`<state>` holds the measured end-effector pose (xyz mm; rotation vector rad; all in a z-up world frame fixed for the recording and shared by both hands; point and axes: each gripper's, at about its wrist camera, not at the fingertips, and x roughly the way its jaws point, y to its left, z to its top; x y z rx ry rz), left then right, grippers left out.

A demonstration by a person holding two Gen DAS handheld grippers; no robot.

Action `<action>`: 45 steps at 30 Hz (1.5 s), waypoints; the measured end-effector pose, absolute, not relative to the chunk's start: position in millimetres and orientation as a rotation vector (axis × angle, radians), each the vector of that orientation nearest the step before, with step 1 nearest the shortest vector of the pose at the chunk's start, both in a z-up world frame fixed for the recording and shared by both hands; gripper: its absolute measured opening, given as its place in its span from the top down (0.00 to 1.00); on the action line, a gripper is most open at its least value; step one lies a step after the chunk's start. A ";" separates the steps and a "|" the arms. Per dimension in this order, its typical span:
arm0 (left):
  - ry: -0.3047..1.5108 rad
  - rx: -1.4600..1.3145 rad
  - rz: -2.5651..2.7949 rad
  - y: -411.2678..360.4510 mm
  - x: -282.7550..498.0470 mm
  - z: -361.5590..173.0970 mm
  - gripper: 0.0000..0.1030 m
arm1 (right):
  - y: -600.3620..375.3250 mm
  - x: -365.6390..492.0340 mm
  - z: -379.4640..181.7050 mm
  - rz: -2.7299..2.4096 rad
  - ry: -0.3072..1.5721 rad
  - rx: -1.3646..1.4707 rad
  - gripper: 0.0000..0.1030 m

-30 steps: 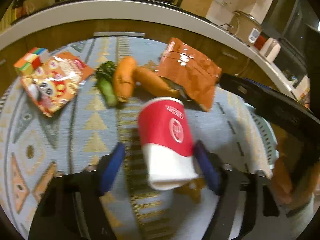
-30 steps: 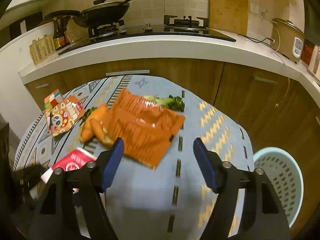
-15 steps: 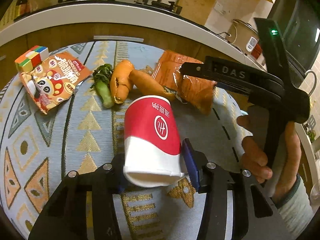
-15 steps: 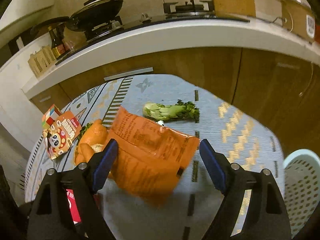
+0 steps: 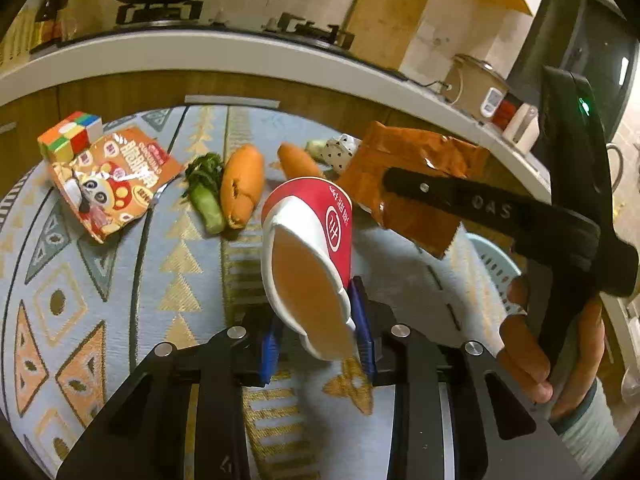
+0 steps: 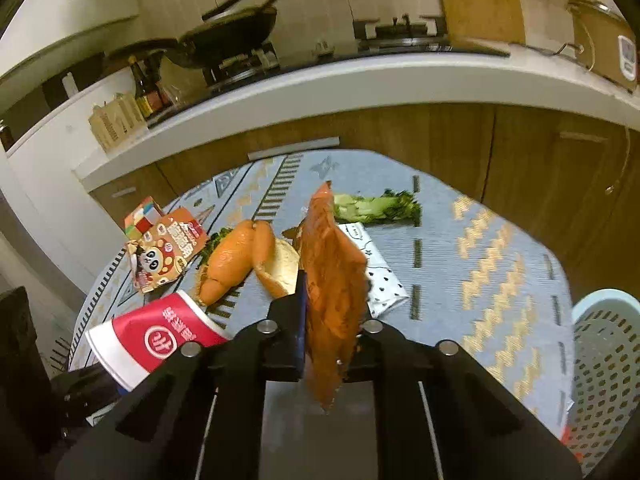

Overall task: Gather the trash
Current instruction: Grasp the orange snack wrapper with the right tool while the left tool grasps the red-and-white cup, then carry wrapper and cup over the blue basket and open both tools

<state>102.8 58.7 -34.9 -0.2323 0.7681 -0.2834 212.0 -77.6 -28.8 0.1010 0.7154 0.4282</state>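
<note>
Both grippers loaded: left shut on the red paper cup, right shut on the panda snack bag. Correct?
Not quite. The left gripper is shut on the red paper cup, but the right gripper holds the orange wrapper, as the right wrist view shows. The panda snack bag lies on the mat.

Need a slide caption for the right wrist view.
Right hand-held gripper clamps an orange snack bag above the patterned table, pale blue basket at right.

One paper cup [image 5: 316,236], two snack wrappers [image 5: 116,182] [image 6: 334,292], two greens [image 6: 376,208] [image 5: 206,196], one puzzle cube [image 5: 70,136], one basket [image 6: 604,364].
</note>
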 end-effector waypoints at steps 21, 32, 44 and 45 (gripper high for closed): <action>0.652 -0.116 -0.449 -34.0 79.2 32.1 0.71 | -190.5 101.4 48.9 0.256 0.481 0.132 0.95; 0.697 -0.038 -0.625 -134.2 88.6 28.7 0.71 | -285.7 79.4 24.5 0.045 0.545 0.228 0.95; 0.879 0.020 -0.713 -223.0 126.3 -32.6 0.71 | -366.4 98.9 -69.5 -0.102 0.784 0.405 0.95; 0.890 0.020 -0.710 -225.9 128.1 -35.8 0.71 | -368.3 99.2 -73.5 -0.109 0.796 0.413 0.95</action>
